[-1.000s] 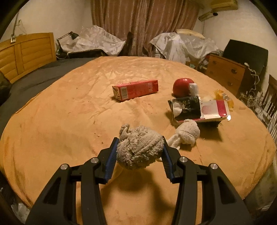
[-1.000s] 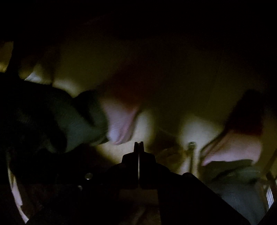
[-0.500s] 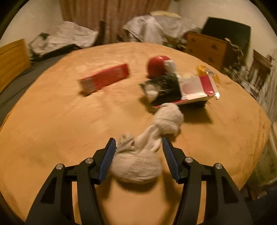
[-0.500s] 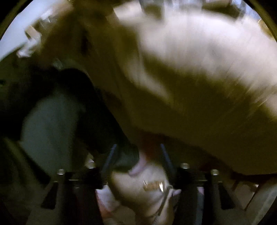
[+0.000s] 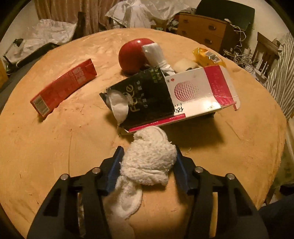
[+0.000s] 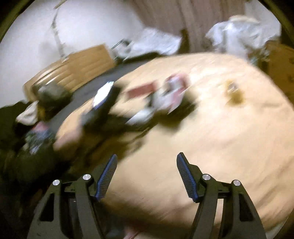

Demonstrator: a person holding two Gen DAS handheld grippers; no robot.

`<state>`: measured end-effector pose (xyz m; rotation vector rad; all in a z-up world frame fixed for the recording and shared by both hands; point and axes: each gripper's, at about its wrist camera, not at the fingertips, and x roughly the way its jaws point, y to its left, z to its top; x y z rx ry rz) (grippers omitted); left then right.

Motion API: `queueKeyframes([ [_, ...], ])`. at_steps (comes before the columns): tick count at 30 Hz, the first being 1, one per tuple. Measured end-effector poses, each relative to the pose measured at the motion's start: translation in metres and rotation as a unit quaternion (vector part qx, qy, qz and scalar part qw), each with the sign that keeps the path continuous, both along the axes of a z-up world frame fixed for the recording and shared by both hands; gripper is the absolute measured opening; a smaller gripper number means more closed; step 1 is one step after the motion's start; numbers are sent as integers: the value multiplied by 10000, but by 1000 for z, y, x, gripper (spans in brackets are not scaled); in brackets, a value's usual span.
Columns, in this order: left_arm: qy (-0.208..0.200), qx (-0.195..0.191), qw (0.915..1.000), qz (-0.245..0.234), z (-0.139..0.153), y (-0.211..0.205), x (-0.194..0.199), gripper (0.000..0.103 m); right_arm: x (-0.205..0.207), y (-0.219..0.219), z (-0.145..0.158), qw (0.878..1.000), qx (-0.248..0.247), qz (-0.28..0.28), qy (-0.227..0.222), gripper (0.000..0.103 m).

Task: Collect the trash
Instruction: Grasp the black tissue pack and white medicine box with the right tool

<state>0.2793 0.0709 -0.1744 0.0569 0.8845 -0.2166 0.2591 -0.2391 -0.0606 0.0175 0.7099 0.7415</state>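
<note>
My left gripper (image 5: 148, 156) holds a crumpled white cloth (image 5: 147, 161) between its blue pads, just above the orange blanket (image 5: 46, 147). Ahead lie a flattened white-and-pink carton with a black wrapper (image 5: 165, 99), a red carton (image 5: 62, 88), a red round object (image 5: 133, 55) and a yellow wrapper (image 5: 207, 57). My right gripper (image 6: 147, 172) is open and empty above the blanket (image 6: 229, 137); its view is blurred, and the trash pile (image 6: 165, 95) shows far ahead.
A wooden dresser (image 5: 202, 31) and cables stand at the back right. Plastic sheets (image 5: 145, 12) and curtains are behind the bed. A wooden headboard (image 6: 73, 64) is at the left in the right wrist view.
My left gripper moved forward and right toward the flattened carton, and the cloth changed shape in its jaws. My right gripper opened and swung from a dark place up over the bed.
</note>
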Motion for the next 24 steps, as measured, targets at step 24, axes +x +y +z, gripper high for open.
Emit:
queueKeyframes([
  [24, -356, -628, 9931, 926, 6, 62, -28, 43, 100, 206, -36, 9408, -2450, 1873, -1407, 73],
])
